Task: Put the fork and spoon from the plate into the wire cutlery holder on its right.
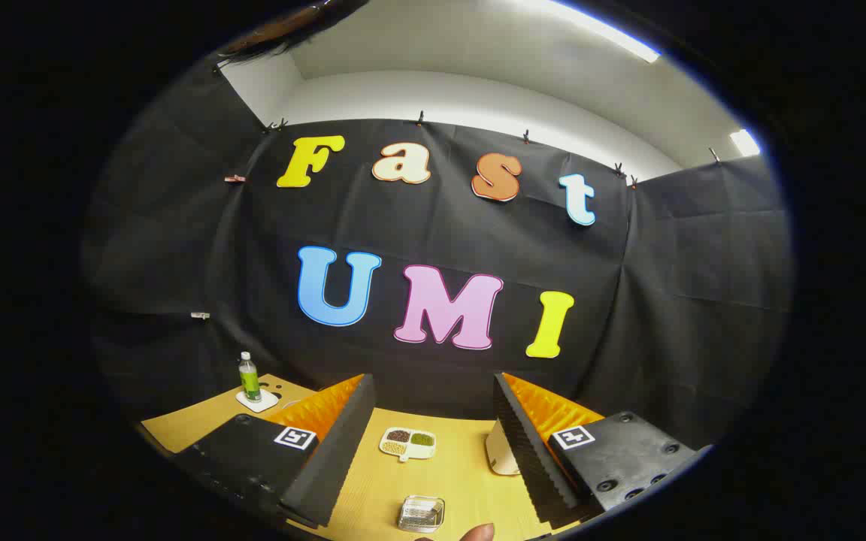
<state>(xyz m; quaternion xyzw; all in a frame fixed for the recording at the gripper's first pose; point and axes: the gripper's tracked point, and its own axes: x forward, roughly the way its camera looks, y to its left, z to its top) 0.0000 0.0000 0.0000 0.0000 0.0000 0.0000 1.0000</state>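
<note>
My gripper [433, 379] is open wide, held high above a wooden table [455, 481], with nothing between its fingers. Between the fingers, down on the table, lies a white divided dish [407, 443] with dark, green and pale beans in its compartments. Nearer to me than the dish sits a small clear square container [421, 513]. A pale rounded object [499, 454] stands by the right finger, which hides part of it. I cannot make out what that object is.
A green-labelled bottle [249, 377] stands on a white coaster [257, 399] at the table's far left, beyond the left finger. A person's fingertip [478, 532] pokes in close to me, right of the clear container. Black cloth walls close the booth behind and on both sides.
</note>
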